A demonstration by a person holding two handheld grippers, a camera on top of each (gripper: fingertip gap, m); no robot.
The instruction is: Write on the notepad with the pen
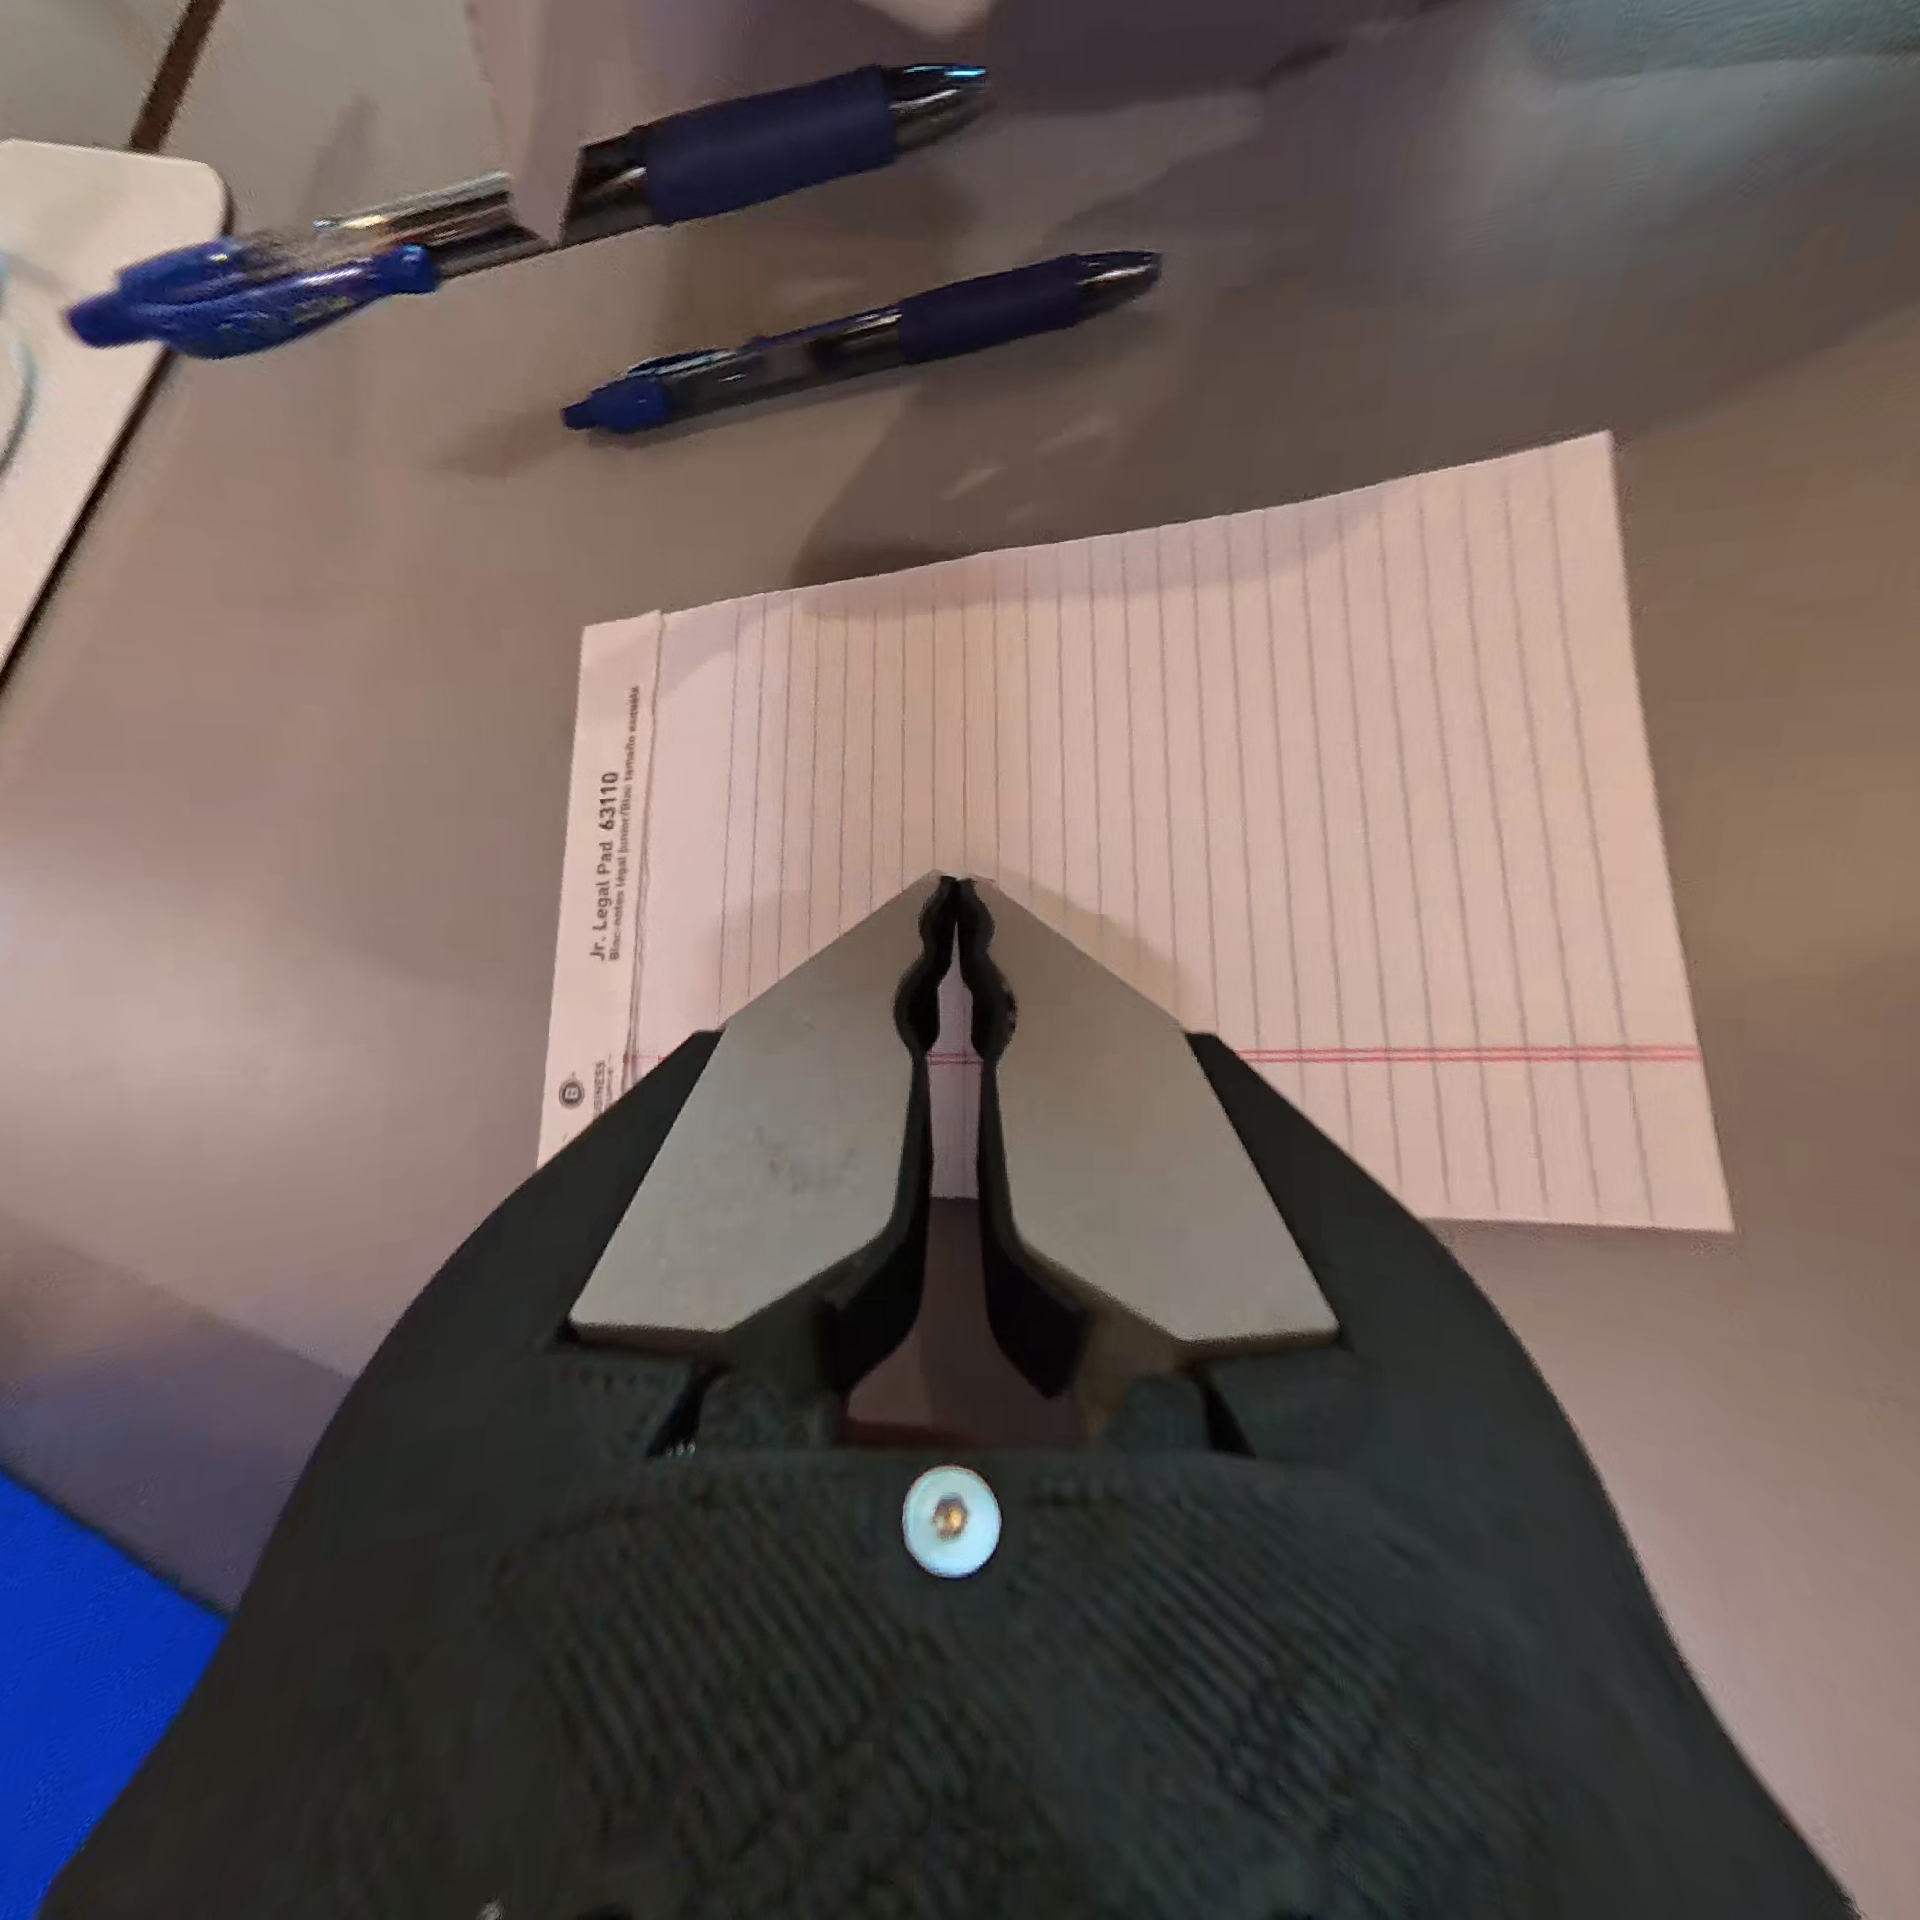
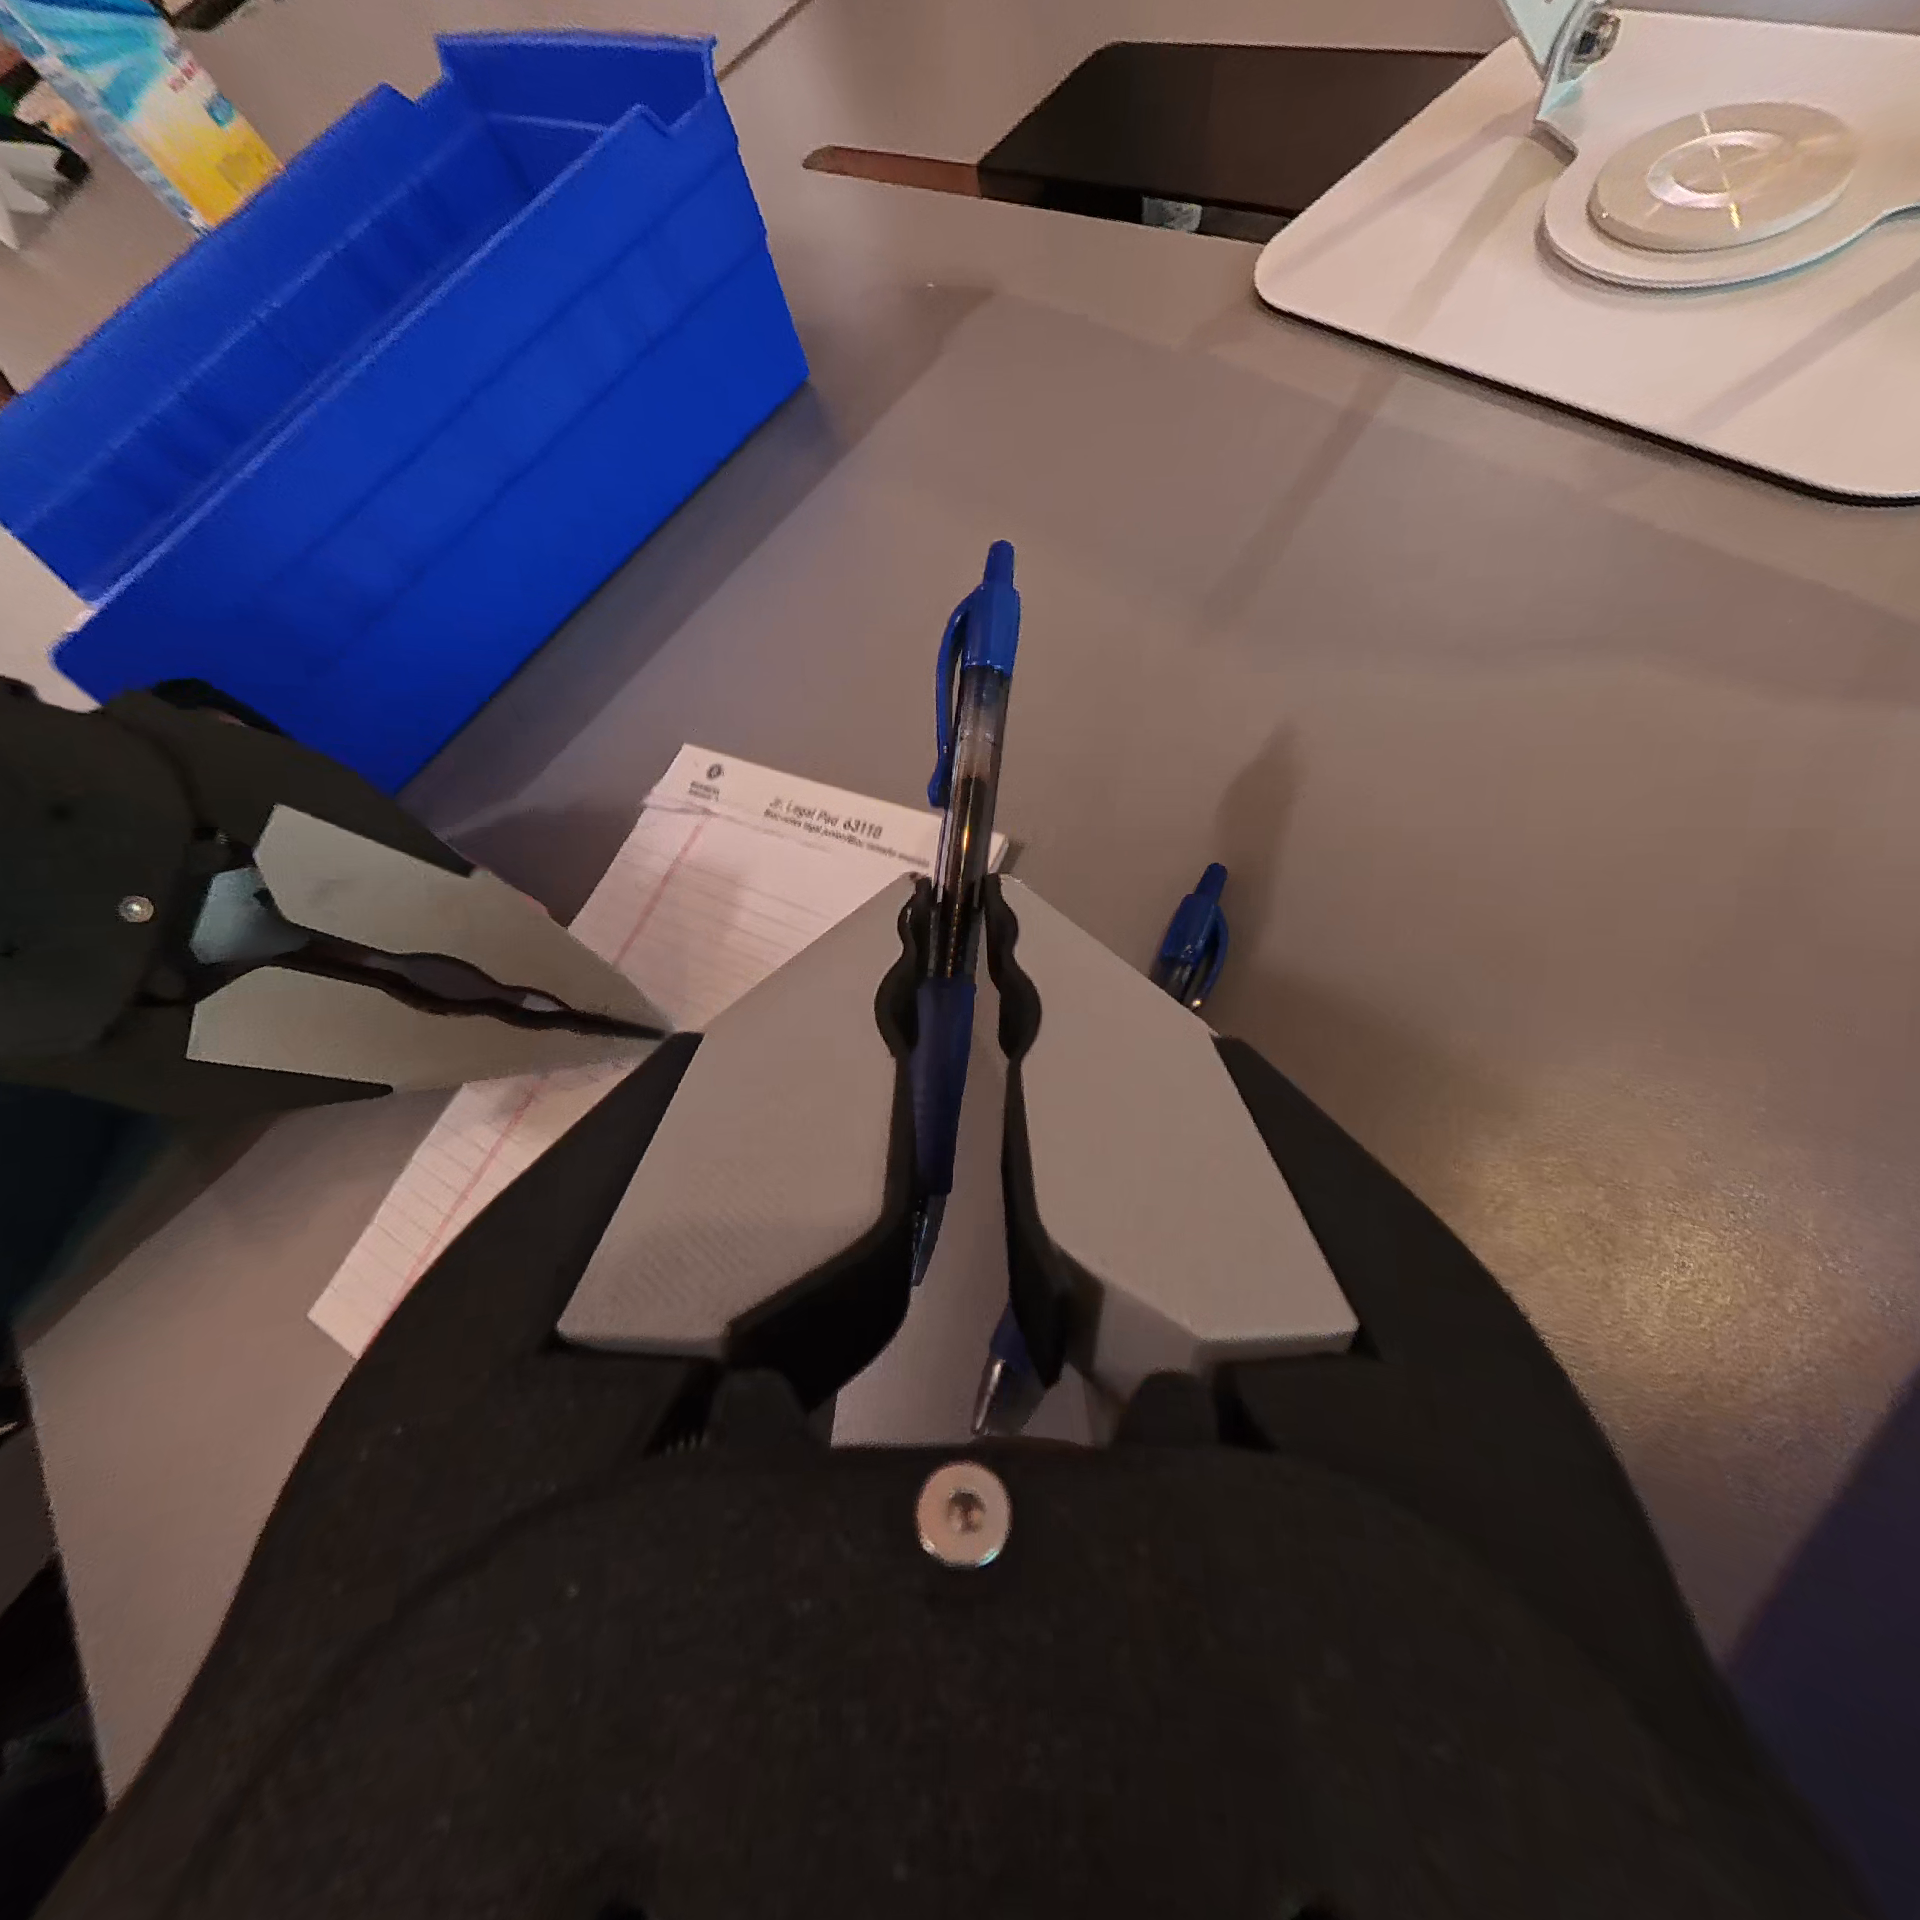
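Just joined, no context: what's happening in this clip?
A person works two handheld grippers over a grey table. The right gripper is shut on a blue retractable pen, clicker end pointing away from the camera. The left gripper is shut and empty, its fingers over the lined legal pad. The page looks blank. A second blue pen lies beyond the pad.

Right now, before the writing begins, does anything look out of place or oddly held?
Yes: the pen in the right gripper lies lengthwise between the fingers, its tip pointing back toward the gripper's base and its clicker end out front, a poor hold for writing on the notepad. Nothing else stands out.
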